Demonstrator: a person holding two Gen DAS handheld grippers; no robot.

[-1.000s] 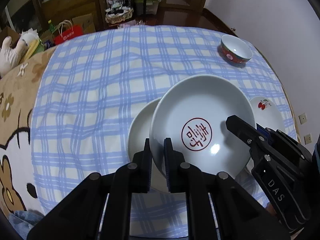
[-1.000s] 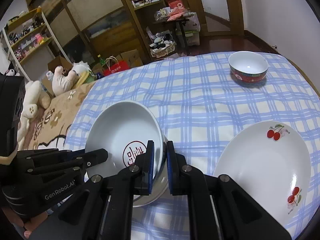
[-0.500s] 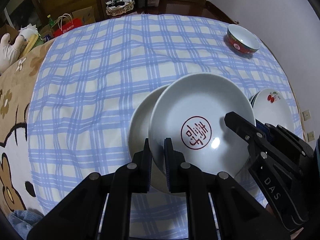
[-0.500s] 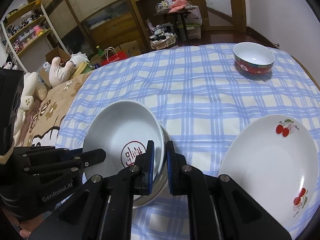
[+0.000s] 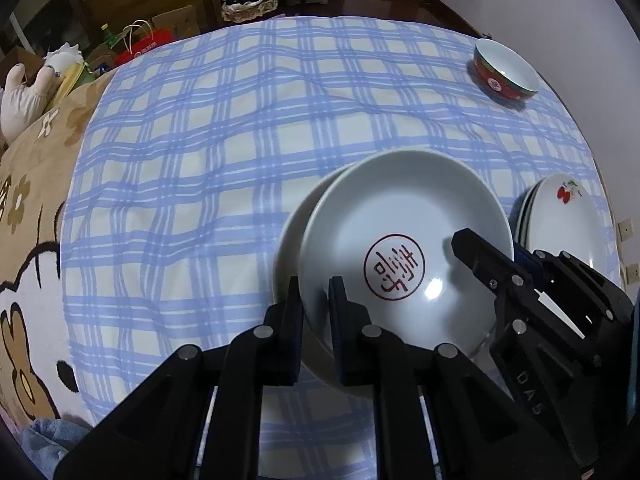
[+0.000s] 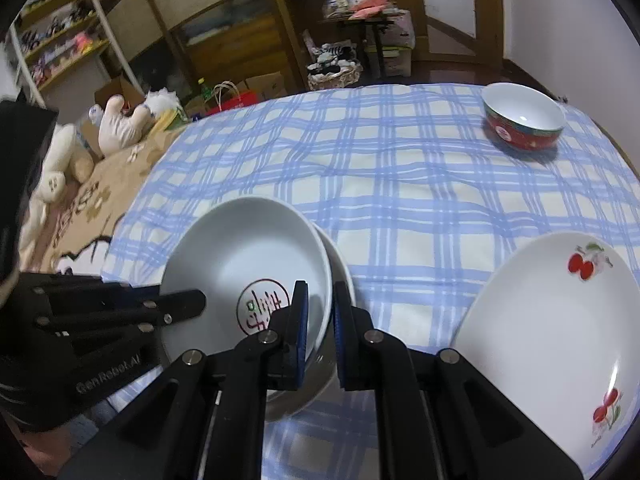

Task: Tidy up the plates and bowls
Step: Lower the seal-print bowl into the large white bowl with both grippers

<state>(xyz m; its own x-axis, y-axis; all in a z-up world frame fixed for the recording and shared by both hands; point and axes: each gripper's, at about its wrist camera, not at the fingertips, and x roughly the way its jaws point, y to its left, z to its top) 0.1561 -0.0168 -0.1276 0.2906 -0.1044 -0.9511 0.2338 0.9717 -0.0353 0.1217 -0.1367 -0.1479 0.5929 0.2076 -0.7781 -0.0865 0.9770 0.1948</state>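
Note:
A white deep plate with a red seal mark (image 5: 404, 236) (image 6: 248, 256) is held above a second white plate (image 5: 294, 216) (image 6: 342, 264) that lies on the checked cloth. My left gripper (image 5: 315, 300) is shut on the near rim of the seal plate. My right gripper (image 6: 319, 312) is shut on its opposite rim, and also shows in the left wrist view (image 5: 486, 260). A white cherry plate (image 6: 552, 344) (image 5: 568, 216) lies to the right. A red bowl (image 6: 524, 120) (image 5: 504, 70) stands at the far right.
The round table carries a blue checked cloth (image 5: 240, 128). A brown cartoon blanket (image 5: 24, 200) lies to its left. Plush toys (image 6: 120, 124), bags, boxes and shelves (image 6: 60, 48) stand behind the table. A white wall is on the right.
Both grippers have lifted the seal plate higher and slightly back from the plate beneath it; the table looks farther away. The cherry plate and red bowl have not moved.

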